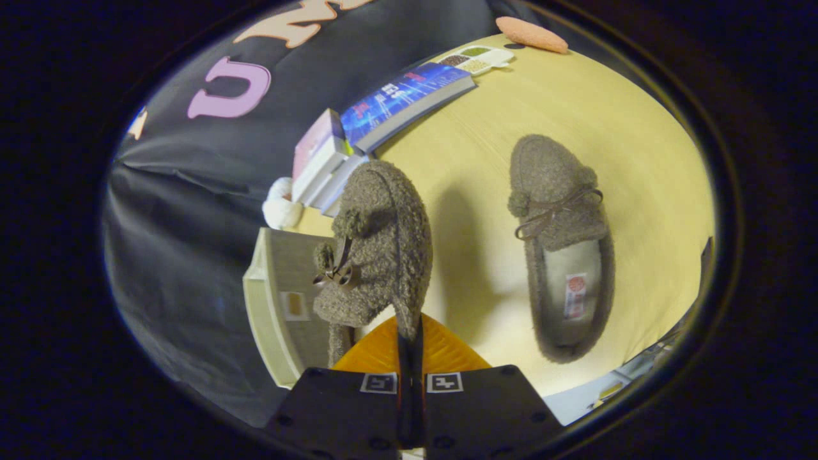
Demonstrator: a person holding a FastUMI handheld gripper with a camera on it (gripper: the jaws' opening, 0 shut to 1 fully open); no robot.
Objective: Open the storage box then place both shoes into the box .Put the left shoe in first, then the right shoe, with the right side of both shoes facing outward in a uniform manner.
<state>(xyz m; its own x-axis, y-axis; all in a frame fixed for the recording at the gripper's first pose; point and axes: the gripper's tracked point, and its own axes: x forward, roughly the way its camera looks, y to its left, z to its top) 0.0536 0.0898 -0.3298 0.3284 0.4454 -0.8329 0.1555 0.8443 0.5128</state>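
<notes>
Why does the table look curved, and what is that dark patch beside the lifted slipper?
Gripper view: a fisheye lens bends the table and books; the patch is the shadow of the held slipper, gripped edge-on by the shut gripper; the other slipper looks sharp.

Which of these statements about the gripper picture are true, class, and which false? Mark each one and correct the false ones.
1. The gripper is shut on a fuzzy shoe. True.
2. The other shoe lies inside the storage box. False: it lies on the yellow table.
3. A blue book lies beyond the shoes. True.
4. The held shoe rests flat on the table. False: it hangs lifted, tilted on its side.
</notes>
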